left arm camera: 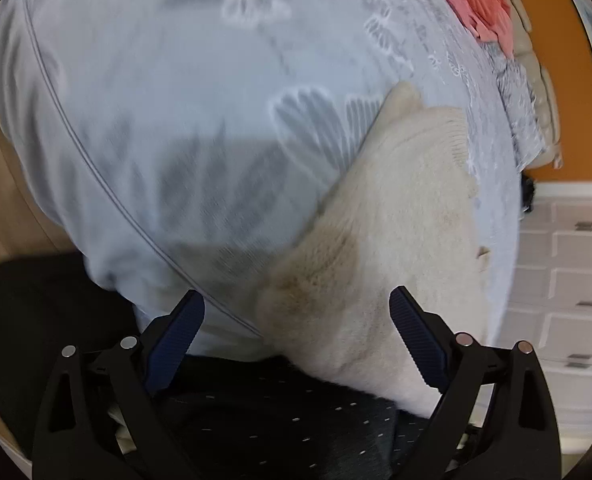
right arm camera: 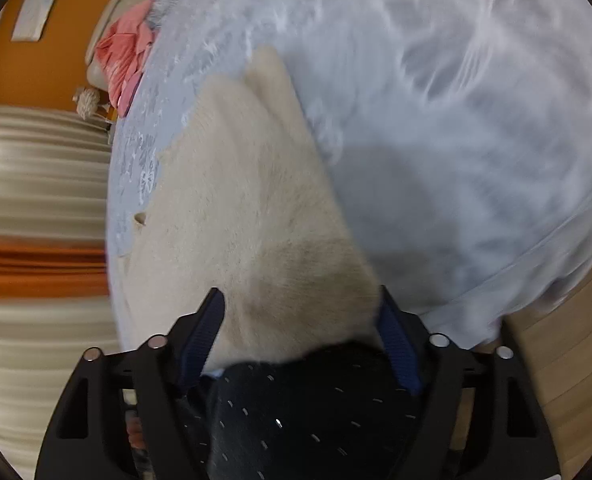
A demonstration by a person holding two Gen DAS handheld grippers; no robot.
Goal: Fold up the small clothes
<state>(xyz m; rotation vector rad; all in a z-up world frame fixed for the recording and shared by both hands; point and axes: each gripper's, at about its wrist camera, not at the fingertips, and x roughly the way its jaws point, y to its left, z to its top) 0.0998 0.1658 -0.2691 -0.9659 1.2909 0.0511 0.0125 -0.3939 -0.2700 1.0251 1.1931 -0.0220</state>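
Observation:
A cream fuzzy garment [left arm camera: 395,216] lies on a pale blue patterned bedsheet [left arm camera: 156,100], near the bed's edge. My left gripper [left arm camera: 297,332] is open, its blue-padded fingers [left arm camera: 176,336] spread above the garment's near corner. In the right wrist view the same cream garment [right arm camera: 248,200] fills the middle. My right gripper [right arm camera: 301,336] is open, its fingers [right arm camera: 395,340] spread on either side of the garment's near end. A dark dotted cloth [right arm camera: 303,408] sits below both grippers, also in the left wrist view [left arm camera: 276,412].
A pink garment [left arm camera: 479,4] lies at the far side of the bed, also in the right wrist view [right arm camera: 124,60]. A white drawer unit [left arm camera: 571,272] stands beside the bed by an orange wall [left arm camera: 567,92]. Wooden floor [right arm camera: 567,360] shows at the right.

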